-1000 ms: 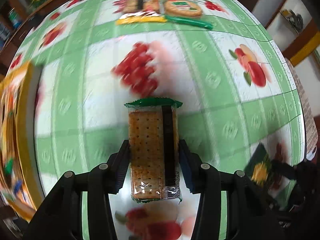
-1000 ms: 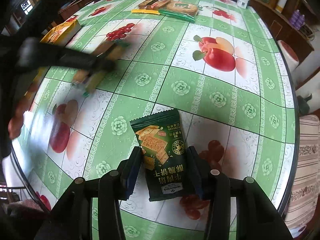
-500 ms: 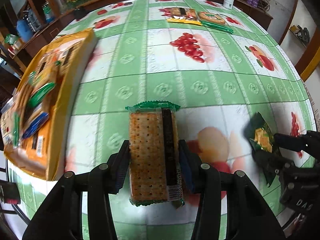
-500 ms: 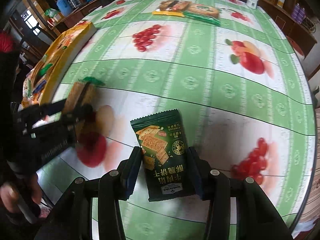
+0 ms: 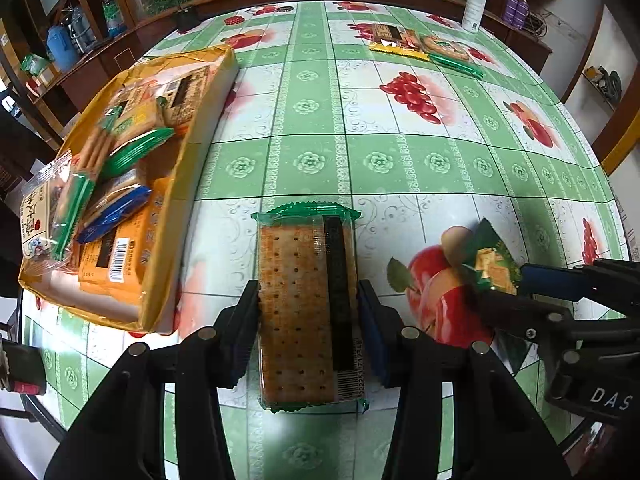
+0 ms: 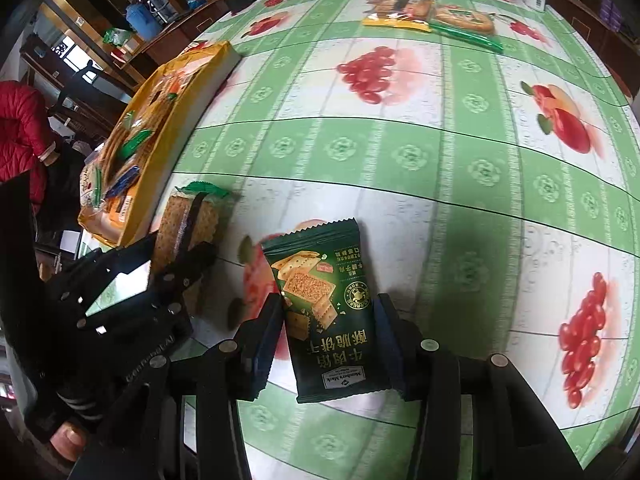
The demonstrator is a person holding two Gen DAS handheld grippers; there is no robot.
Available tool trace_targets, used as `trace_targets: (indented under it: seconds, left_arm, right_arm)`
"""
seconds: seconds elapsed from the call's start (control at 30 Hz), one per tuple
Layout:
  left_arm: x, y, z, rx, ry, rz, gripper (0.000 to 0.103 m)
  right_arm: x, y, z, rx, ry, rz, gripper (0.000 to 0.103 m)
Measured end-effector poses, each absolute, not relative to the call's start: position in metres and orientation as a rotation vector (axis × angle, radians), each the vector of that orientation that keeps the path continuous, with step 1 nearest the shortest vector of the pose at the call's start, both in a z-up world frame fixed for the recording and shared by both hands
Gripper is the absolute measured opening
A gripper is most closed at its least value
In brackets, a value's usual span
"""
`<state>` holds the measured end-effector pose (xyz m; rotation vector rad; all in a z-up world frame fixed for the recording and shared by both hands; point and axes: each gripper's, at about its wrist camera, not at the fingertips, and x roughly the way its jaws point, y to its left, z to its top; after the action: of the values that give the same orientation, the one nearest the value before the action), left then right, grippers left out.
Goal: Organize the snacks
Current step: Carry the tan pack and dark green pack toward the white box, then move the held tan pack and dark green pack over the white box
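The worktop (image 5: 400, 160), under a green and white fruit-print cloth, fills both views. At its left edge lies an open yellow box (image 5: 168, 216) heaped with wrapped snacks. At the far side, well apart from both tools, 2 more packets (image 5: 420, 46) lie side by side.

The left tool (image 5: 308, 316) hangs low over the near part of the worktop, pointing toward the far edge, its 2 fingers clamped on the long sides of a clear-wrapped cracker pack (image 5: 306, 308) that juts forward past the tips, just right of the box. The right tool (image 6: 328, 320) sits beside it to the right, likewise pointing forward, its fingers pressing the sides of a dark green biscuit packet (image 6: 328, 308); whether that packet clears the cloth or brushes it is hard to tell.
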<state>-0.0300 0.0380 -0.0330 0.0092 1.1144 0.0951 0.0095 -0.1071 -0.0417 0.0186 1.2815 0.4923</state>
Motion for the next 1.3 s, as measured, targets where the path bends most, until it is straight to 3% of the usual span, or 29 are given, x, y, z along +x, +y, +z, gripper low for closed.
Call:
trace_targets:
  seconds: [0.67, 1.1, 1.3]
  left_arm:
    - [-0.034, 0.083, -0.026, -0.051, 1.102, 0.117, 0.045]
    - [-0.029, 0.090, -0.033, -0.023, 1.119, 0.123, 0.045]
    - [-0.031, 0.084, -0.036, 0.008, 1.120, 0.119, 0.045]
  right_arm:
    - [0.020, -0.051, -0.029, 0.059, 1.296, 0.564, 0.047]
    - [0.022, -0.023, -0.047, -0.156, 1.297, 0.465, 0.050]
    - [0.018, -0.011, -0.044, -0.318, 1.264, 0.477, 0.046]
